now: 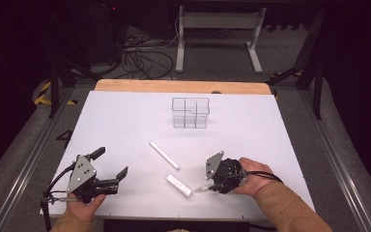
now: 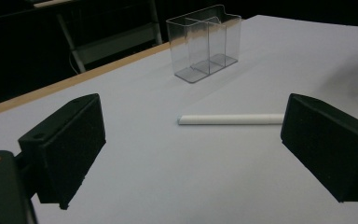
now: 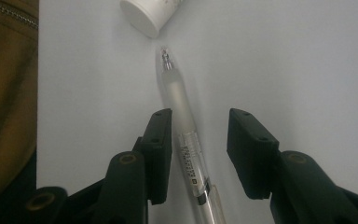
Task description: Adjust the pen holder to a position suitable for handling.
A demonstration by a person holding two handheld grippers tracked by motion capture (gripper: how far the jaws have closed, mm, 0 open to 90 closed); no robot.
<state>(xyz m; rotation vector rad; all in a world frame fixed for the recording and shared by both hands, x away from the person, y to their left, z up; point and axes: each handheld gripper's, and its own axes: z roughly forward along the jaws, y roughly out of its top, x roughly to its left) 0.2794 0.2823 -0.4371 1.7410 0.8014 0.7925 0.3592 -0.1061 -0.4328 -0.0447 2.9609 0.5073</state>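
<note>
Between the parted jaws of the right hand-held gripper (image 3: 199, 154) lies a clear pen (image 3: 186, 144); the left hand-held gripper (image 2: 191, 154) gapes wide.

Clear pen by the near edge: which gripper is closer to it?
Right. The right gripper straddles the clear pen, jaws open either side of its barrel. The left gripper sits open at the table's near-left corner, well apart from it.

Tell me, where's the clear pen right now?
The pen lies on the table between the open right gripper jaws, tip near a white tube.
</note>
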